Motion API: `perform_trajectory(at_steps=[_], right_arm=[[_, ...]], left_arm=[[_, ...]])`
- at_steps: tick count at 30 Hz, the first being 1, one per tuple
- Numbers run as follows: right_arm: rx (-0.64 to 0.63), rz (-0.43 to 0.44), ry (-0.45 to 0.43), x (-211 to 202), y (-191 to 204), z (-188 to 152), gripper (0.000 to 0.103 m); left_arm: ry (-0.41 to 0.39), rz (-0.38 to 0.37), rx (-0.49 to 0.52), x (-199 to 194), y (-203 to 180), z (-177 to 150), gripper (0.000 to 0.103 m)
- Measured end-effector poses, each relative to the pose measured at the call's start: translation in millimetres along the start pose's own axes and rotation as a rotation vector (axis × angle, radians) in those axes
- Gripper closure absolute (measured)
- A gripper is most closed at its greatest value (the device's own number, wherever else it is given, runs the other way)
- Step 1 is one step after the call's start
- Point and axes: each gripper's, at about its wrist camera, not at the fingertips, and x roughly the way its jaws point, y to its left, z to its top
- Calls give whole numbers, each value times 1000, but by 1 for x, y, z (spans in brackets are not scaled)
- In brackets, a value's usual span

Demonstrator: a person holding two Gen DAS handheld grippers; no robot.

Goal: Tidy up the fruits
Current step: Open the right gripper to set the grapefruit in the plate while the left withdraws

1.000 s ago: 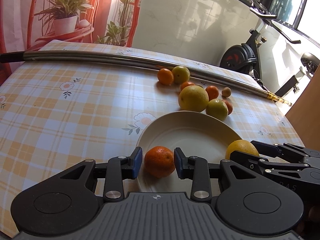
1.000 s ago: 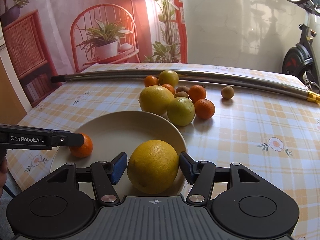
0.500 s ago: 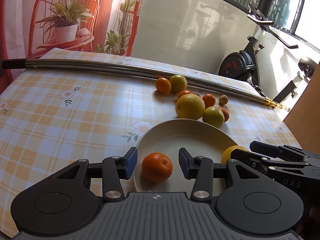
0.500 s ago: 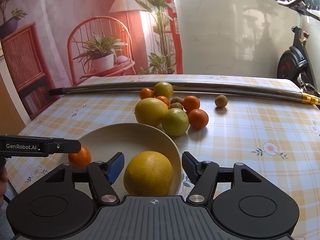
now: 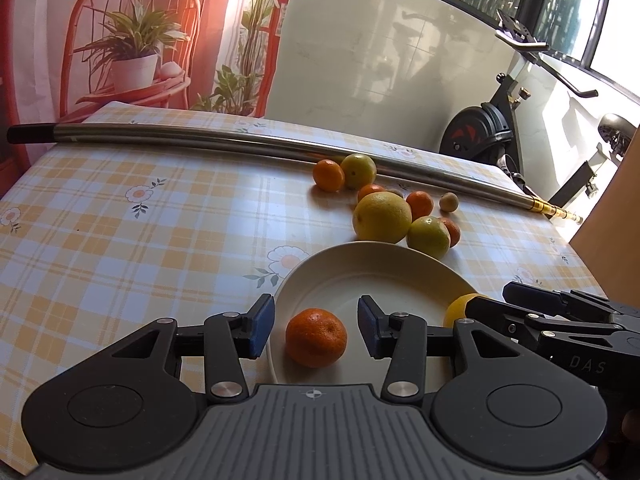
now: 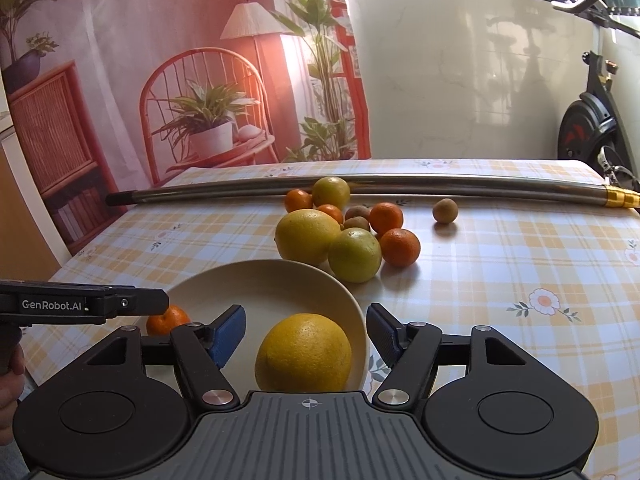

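Note:
A small orange mandarin [image 5: 316,337] rests in the cream plate [image 5: 352,264], between the blue pads of my left gripper [image 5: 316,326], which stands open with gaps on both sides. A large yellow citrus [image 6: 304,353] lies at the near rim of the same plate [image 6: 256,280]; my right gripper [image 6: 306,336] is open around it, pads clear of the skin. Beyond the plate sits a cluster of loose fruit [image 6: 344,232]: a big yellow one, a greenish one, several mandarins and small brown fruits. The same cluster [image 5: 392,212] shows in the left wrist view.
A long steel pole [image 6: 400,184] lies across the far side of the checked tablecloth [image 5: 120,240]. One small brown fruit [image 6: 445,211] sits apart to the right. An exercise bike [image 5: 492,136] stands past the table's far right edge.
Both grippers opened: the left let go of the mandarin and the right let go of the yellow citrus. Both fruits now lie in the plate, and both views tilted back slightly.

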Motion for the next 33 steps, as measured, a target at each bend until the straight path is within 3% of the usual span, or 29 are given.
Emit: perform_trajectory(at_steps=[21,33], right_arm=[[21,-2,-20,-3,-6,-1,40],[-35,-52,-127,-14,-18,19,40]], left_arm=[[-12,20,2,-4,-2,3,55],[-91,56,-34,-17,9,44,55]])
